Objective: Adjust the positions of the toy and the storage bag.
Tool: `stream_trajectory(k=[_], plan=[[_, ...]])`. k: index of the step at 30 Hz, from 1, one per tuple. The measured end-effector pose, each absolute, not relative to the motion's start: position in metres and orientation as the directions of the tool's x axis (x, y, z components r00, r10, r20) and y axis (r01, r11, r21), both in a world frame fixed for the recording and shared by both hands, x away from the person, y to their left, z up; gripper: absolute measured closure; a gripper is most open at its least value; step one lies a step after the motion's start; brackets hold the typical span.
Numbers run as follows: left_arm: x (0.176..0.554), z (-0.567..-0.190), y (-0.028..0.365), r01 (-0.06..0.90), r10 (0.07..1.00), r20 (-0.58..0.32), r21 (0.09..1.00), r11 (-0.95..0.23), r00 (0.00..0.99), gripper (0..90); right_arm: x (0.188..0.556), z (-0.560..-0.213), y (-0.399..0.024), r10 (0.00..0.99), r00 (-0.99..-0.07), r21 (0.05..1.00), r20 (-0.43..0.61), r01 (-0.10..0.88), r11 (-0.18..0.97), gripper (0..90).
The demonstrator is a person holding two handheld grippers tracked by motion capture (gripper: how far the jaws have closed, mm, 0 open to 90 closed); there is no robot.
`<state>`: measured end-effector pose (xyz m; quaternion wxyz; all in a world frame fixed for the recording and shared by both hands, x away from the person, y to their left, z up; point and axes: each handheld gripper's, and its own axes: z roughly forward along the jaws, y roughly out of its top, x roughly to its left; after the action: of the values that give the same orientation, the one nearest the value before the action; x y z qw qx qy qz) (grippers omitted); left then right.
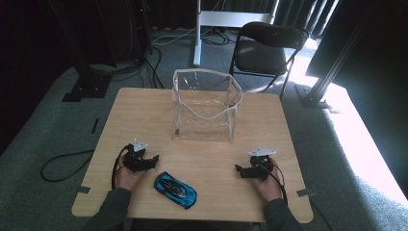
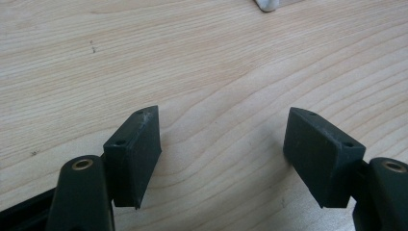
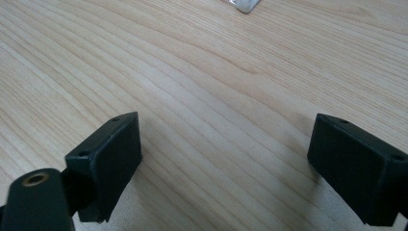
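Both grippers are parked on the light wooden table [image 1: 144, 103], w/ nothing in either. The left gripper [image 1: 155, 158] sits near the front left corner, jaws spread apart over bare wood; in the left gripper view [image 2: 222, 144] there's just wood grain between the pads. The right gripper [image 1: 237, 169] is near the front right corner, jaws also wide apart, gap empty in the right gripper view [image 3: 225, 154] too.

The small shiny blue toy car w/ black windows [image 1: 175, 189] lies near the front edge, a bit left of the middle, just beside the left gripper and angled diagonally. Not touched by anything.

The clear plastic zip pouch w/ white trim [image 1: 206, 107] stands upright and open at the top, around the middle of the table towards the back edge, well apart from the car and both grippers.
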<state>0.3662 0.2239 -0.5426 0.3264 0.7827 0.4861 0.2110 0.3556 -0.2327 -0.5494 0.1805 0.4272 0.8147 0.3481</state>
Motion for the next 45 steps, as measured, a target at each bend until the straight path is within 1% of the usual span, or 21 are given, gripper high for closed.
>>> stream_trajectory(k=[12,18,23,32,35,36,40,41,42,45], plan=[[0.365,-0.542,0.222,0.626,0.896,0.012,0.712,-0.32,0.444,29.8,0.355,-0.549,-0.232,0.818,-0.575,0.721,0.003,0.568,0.396,11.1],[0.365,-0.543,0.222,0.617,0.896,0.014,0.721,-0.317,0.444,29.7,0.354,-0.549,-0.231,0.824,-0.566,0.731,0.005,0.564,0.384,18.2],[0.366,-0.543,0.221,0.62,0.899,0.012,0.72,-0.312,0.438,30.1,0.353,-0.549,-0.229,0.836,-0.549,0.731,0.004,0.572,0.372,18.2],[0.368,-0.542,0.222,0.622,0.9,0.012,0.719,-0.31,0.435,32.9,0.353,-0.548,-0.228,0.84,-0.543,0.726,0.004,0.579,0.371,18.2],[0.37,-0.54,0.222,0.634,0.907,0.011,0.711,-0.303,0.421,35.0,0.354,-0.548,-0.227,0.839,-0.545,0.723,0.005,0.581,0.374,16.6],[0.371,-0.54,0.222,0.639,0.908,0.01,0.708,-0.302,0.419,39.8,0.354,-0.548,-0.226,0.833,-0.553,0.718,0.003,0.581,0.383,13.9],[0.373,-0.538,0.221,0.646,0.907,0.01,0.699,-0.307,0.42,41.8,0.355,-0.545,-0.223,0.831,-0.556,0.688,0.004,0.604,0.401,13.9],[0.374,-0.538,0.22,0.648,0.905,0.009,0.696,-0.311,0.425,41.8,0.355,-0.544,-0.222,0.834,-0.551,0.68,0.005,0.614,0.402,14.9],[0.374,-0.537,0.22,0.647,0.904,0.01,0.695,-0.314,0.428,42.5,0.355,-0.542,-0.221,0.83,-0.558,0.674,0.002,0.614,0.411,19.7],[0.375,-0.536,0.217,0.642,0.896,0.018,0.691,-0.331,0.443,44.1,0.353,-0.54,-0.22,0.843,-0.538,0.684,-0.02,0.607,0.404,31.1]])
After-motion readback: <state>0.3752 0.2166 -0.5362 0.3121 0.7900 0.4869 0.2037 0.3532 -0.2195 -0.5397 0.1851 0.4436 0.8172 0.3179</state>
